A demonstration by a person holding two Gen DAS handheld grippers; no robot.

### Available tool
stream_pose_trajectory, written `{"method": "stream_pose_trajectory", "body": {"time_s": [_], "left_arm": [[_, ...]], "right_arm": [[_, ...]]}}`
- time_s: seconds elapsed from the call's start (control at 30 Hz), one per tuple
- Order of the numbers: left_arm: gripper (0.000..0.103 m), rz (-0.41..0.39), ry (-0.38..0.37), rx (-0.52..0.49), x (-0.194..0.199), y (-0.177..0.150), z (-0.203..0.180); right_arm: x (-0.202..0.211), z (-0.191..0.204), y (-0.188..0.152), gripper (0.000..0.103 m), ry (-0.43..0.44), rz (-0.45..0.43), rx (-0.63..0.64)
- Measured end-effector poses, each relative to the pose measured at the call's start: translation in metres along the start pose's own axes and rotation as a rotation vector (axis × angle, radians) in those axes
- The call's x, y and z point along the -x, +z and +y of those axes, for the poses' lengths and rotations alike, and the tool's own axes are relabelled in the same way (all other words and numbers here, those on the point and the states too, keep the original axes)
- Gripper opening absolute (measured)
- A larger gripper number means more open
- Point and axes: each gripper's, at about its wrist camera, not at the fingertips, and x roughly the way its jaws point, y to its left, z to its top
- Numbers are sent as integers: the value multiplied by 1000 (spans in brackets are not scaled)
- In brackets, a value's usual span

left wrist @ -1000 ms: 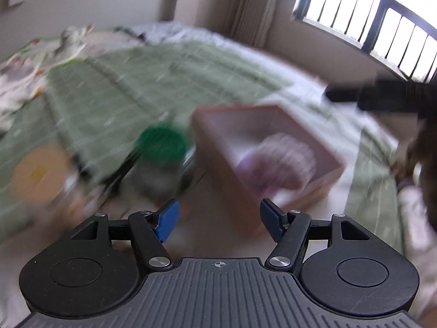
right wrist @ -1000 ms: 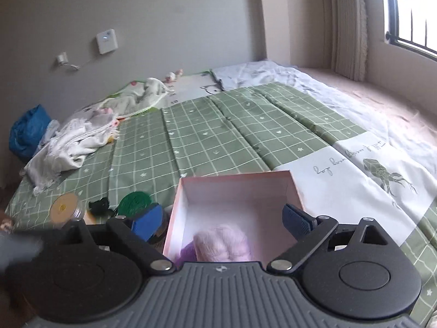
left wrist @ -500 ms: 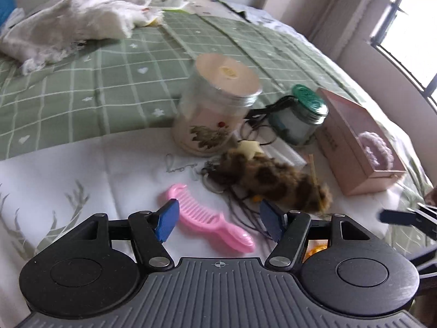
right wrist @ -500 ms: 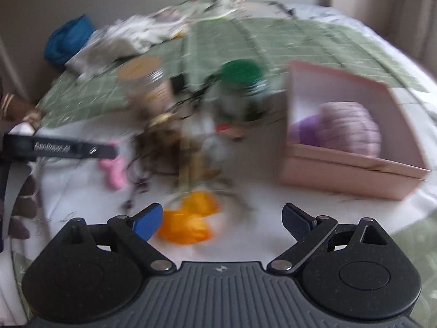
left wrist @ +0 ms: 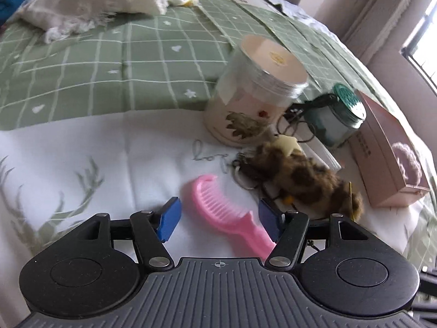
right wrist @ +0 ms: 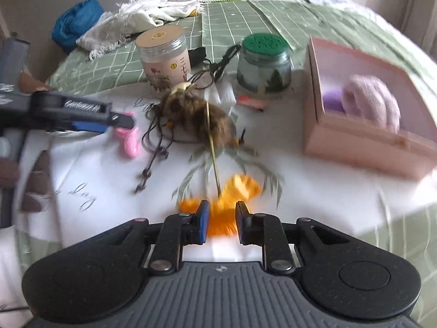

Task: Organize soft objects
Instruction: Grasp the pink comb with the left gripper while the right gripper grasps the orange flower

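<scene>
A brown furry soft toy (left wrist: 303, 179) lies on the white bedspread; it also shows in the right wrist view (right wrist: 196, 114). An orange soft item (right wrist: 232, 191) lies in front of it, and my right gripper (right wrist: 220, 225) is shut on its near end. A pink box (right wrist: 366, 120) at the right holds a lilac knitted ball (right wrist: 374, 101) and a purple item (right wrist: 331, 102). My left gripper (left wrist: 220, 218) is open over a pink comb (left wrist: 226, 213), with nothing held. The left gripper also shows in the right wrist view (right wrist: 120, 121).
A tan-lidded jar (left wrist: 254, 95) and a green-lidded jar (left wrist: 336, 117) stand behind the toy, with black cords (right wrist: 218, 63) between them. White cloth (left wrist: 90, 2) and a blue bag (right wrist: 76, 24) lie at the far end of the green checked bed cover.
Both grippers dropped from above the box to the bedspread. The right gripper's jaws went from wide open to shut on the orange item. The left gripper moved closer to the comb.
</scene>
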Motion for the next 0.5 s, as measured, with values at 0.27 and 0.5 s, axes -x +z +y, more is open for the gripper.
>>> {"method": "stream_pose_trajectory", "body": {"time_s": [0.27,0.5], "left_arm": [[68,6,103,-290,-19,-10,-50],[53,19,76,-264,-8,-20,-39]], "right_arm": [[-23,21,-26,69,-70,17,101],[-26,19,-32,97,-95,-2,40]]}}
